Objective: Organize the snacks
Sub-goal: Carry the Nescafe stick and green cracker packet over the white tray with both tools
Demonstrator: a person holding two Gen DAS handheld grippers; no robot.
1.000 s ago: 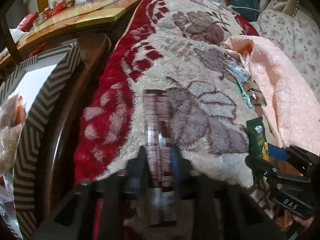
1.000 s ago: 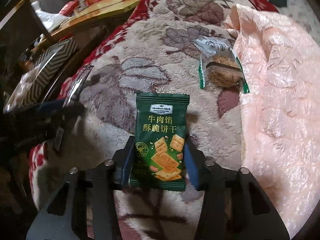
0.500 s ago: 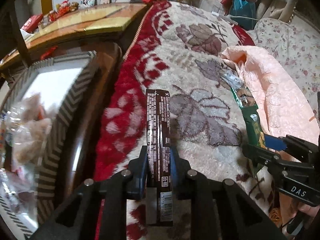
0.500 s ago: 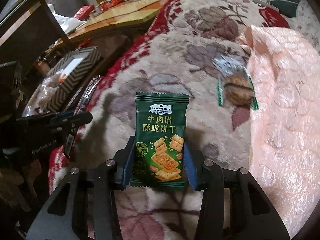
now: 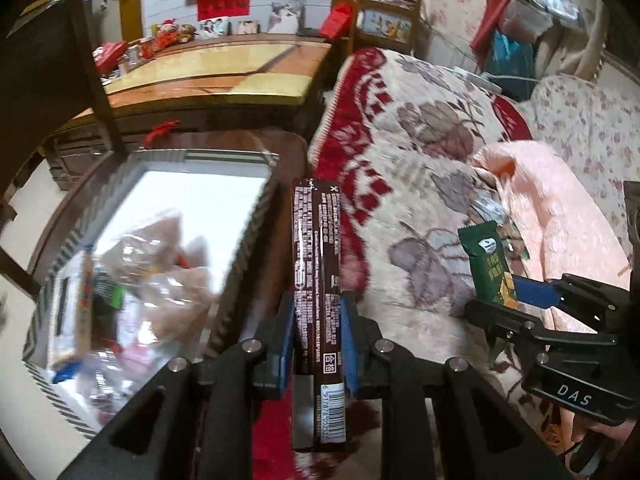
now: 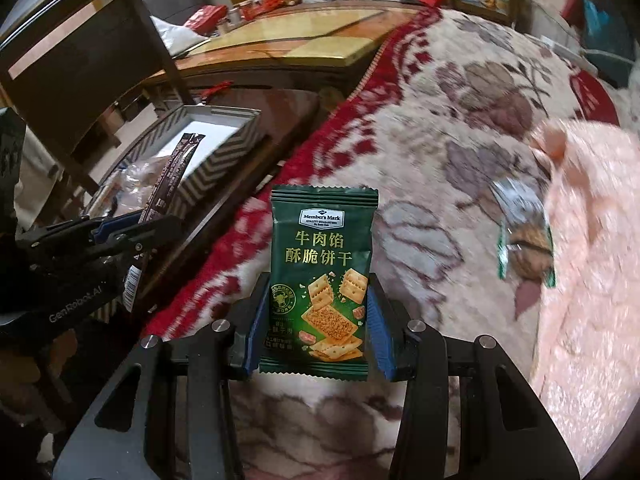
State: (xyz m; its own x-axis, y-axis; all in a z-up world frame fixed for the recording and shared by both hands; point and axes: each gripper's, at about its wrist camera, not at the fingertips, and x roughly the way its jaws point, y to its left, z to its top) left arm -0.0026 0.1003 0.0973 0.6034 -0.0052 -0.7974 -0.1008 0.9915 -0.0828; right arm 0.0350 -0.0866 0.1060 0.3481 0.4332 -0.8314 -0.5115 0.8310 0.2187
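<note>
**Two snacks in hand, on the way to the box**

Nearest us, the left gripper (image 5: 316,344) has its blue fingers (image 5: 285,344) pinching a long brown snack bar (image 5: 316,264) across its width, the bar standing up along the fingers with its barcode end toward the camera. The right gripper (image 6: 316,332) pinches a green cracker packet (image 6: 322,276) by its lower half, its printed face toward the lens. Both snacks are clear of the floral blanket (image 5: 420,200) below them.

We judge the step in hand to be the carry: each gripper has its snack, and neither is placed yet. The next move calls for bringing both over the zigzag-patterned box (image 5: 244,240), which stands beside the blanket's red edge and already holds clear-wrapped snacks (image 5: 160,264), then lowering and spreading the fingers inside its walls. The bar is long, so it will likely need laying flat rather than dropping on end. The left gripper is the nearer to the box, so it would sensibly go first.

Farther out, one clear-wrapped snack with green edges (image 6: 524,236) lies on the blanket against the pink quilt (image 6: 592,280), not yet collected.

The left view shows the box's contents and white floor closely, which the right view mostly hides behind the left gripper. The right view shows the leftover snack plainly; in the left view the cracker packet partly covers it. Beyond both lies a glossy wooden worktop (image 5: 224,68) with red items.
</note>
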